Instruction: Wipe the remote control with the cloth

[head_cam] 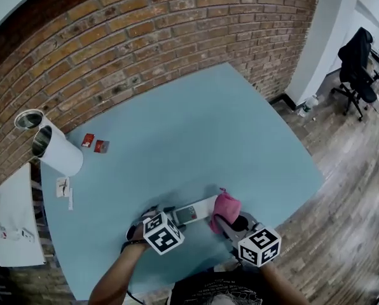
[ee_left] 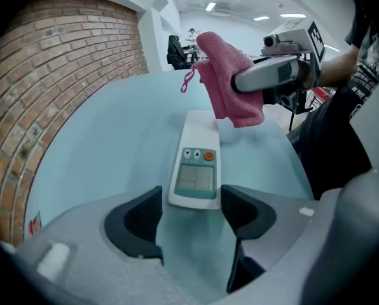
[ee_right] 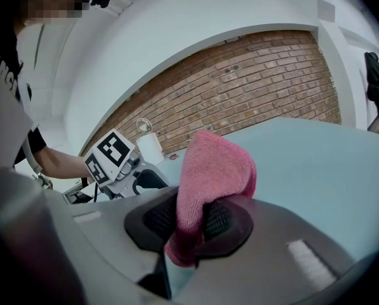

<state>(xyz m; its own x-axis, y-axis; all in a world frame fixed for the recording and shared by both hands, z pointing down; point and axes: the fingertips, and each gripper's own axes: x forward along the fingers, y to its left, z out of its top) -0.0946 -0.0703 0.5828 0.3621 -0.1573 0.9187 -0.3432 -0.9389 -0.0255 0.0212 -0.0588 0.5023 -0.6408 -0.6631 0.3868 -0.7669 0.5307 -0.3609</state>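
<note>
**Pink cloth (head_cam: 226, 208) waits at one end of the remote (head_cam: 196, 211), open jaws at the other**

On the blue table (head_cam: 196, 126), close to its near edge, the white remote lies flat with its long axis running roughly along that edge. The left gripper (ee_left: 191, 211) stands at the display end with its jaws wide. That end sits between the tips, but the pads do not press on it. The right gripper (ee_right: 189, 218) is clamped on the folded cloth, which hangs at the remote's opposite end, just above or barely touching it; no view shows which.

The remote points straight from one gripper to the other, so the cloth hand is the nearer for wiping. A stroke would likely run lengthwise towards the left gripper. That gripper would probably need to pinch the remote's sides first, or the remote may slide.
</note>
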